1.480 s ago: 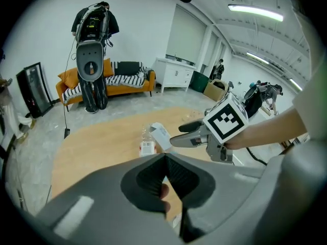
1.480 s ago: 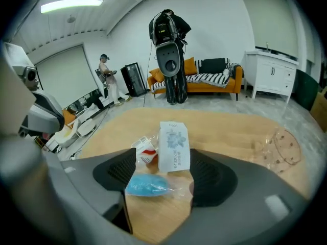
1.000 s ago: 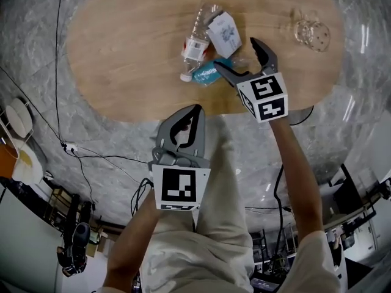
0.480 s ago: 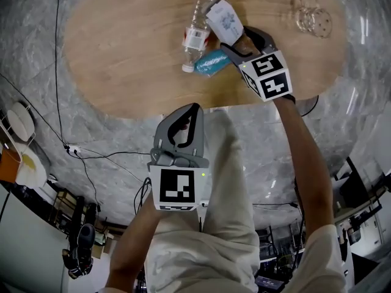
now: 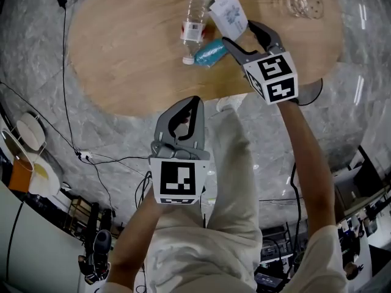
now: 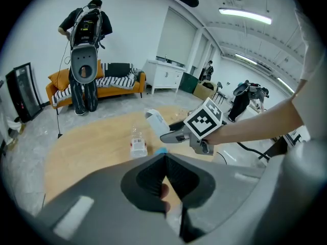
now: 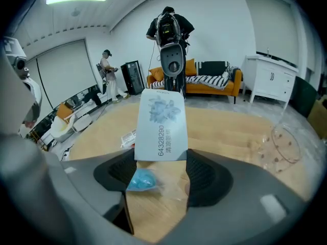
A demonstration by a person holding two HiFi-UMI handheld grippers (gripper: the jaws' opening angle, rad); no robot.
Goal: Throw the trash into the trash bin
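A white printed box (image 5: 229, 14) is raised off the wooden table (image 5: 122, 54), tilted, with my right gripper (image 5: 239, 32) shut on its lower end. Those jaws have just been closing, with the box (image 7: 161, 126) between them. Under it on the table lie a blue packet (image 5: 211, 52) in clear wrap and a clear plastic bottle (image 5: 194, 20) with a red-and-white label, on its side. My left gripper (image 5: 194, 101) hangs shut and empty off the table's near edge, above the person's lap. In the left gripper view its jaws (image 6: 164, 157) point at the bottle (image 6: 138, 146).
A clear plastic piece (image 5: 302, 2) lies at the table's far right. Cables (image 5: 67, 121) trail over the marble floor at left, near some dishes (image 5: 30, 133). An orange sofa (image 7: 204, 80) and a person with a rig (image 7: 171, 40) stand beyond the table.
My right gripper went from open beside the box to shut on it, then lifted it off the table. The left gripper has hardly moved.
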